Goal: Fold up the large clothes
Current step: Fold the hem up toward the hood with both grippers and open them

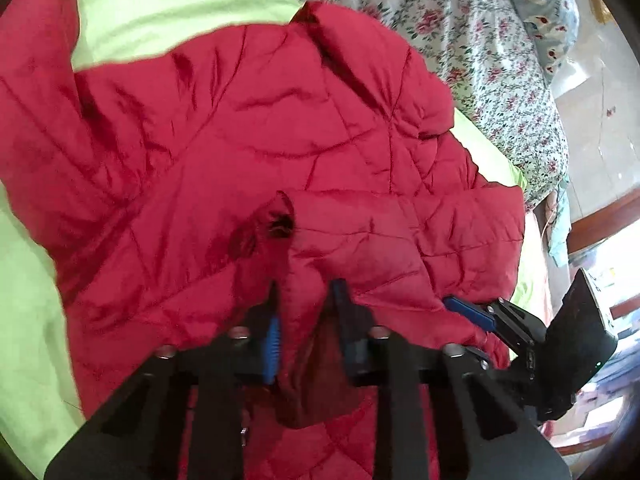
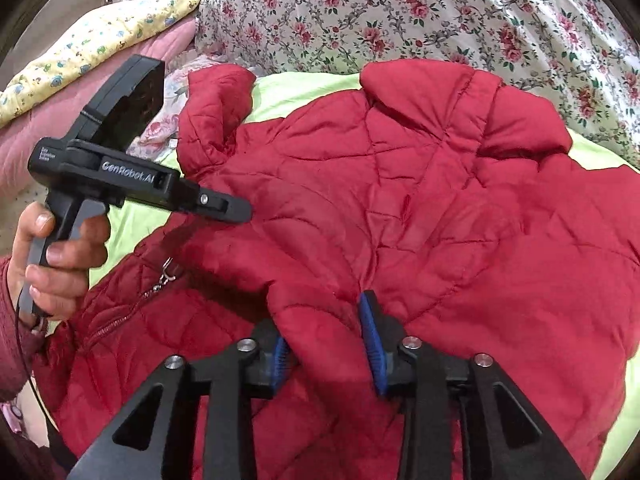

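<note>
A red quilted jacket (image 1: 280, 132) lies spread on a light green sheet (image 1: 132, 20); it also fills the right wrist view (image 2: 420, 208). My left gripper (image 1: 308, 312) is shut on a fold of the jacket's lower edge, red cloth bunched between its blue pads. My right gripper (image 2: 324, 336) is shut on another fold of the jacket edge. The left gripper (image 2: 236, 210) shows in the right wrist view, held in a hand at the left. The right gripper (image 1: 472, 314) shows at the right of the left wrist view. The jacket's zipper (image 2: 160, 280) shows at the lower left.
A floral quilt (image 2: 400, 12) lies beyond the jacket. A yellow patterned blanket (image 2: 92, 36) and pink bedding (image 2: 24, 148) lie at the left. A blue patterned pillow (image 1: 544, 8) sits at the far right. The bed edge and floor (image 1: 596, 120) are at the right.
</note>
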Action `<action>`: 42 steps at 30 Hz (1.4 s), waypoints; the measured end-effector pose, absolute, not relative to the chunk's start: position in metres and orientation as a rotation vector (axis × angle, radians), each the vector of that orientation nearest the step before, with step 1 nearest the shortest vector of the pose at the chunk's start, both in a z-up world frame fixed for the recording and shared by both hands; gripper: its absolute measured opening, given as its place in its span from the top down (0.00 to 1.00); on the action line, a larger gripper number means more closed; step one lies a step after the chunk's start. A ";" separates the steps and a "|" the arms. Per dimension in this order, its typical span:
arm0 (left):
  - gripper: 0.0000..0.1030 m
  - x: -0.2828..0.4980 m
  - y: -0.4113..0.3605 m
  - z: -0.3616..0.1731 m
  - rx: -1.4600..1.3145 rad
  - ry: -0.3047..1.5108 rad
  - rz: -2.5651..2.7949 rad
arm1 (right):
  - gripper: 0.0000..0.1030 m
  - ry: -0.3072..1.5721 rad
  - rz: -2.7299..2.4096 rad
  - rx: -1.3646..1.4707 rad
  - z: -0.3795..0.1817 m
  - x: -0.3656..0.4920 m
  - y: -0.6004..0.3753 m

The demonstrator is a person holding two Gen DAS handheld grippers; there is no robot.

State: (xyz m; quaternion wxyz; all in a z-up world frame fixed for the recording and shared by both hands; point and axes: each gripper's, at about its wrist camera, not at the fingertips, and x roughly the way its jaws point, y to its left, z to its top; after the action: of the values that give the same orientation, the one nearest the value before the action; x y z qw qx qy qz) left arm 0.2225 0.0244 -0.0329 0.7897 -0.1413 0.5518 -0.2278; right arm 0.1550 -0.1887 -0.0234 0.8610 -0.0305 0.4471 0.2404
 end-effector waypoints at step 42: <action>0.54 0.213 0.014 -0.060 0.049 1.008 -0.204 | 0.50 0.863 0.072 0.068 -0.008 0.166 -0.273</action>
State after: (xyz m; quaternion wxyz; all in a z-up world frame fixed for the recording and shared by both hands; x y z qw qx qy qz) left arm 0.2126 0.0139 -0.0601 0.8705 0.0235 0.4818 -0.0975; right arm 0.1661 -0.2726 -0.0082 0.9071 0.0331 0.4181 0.0350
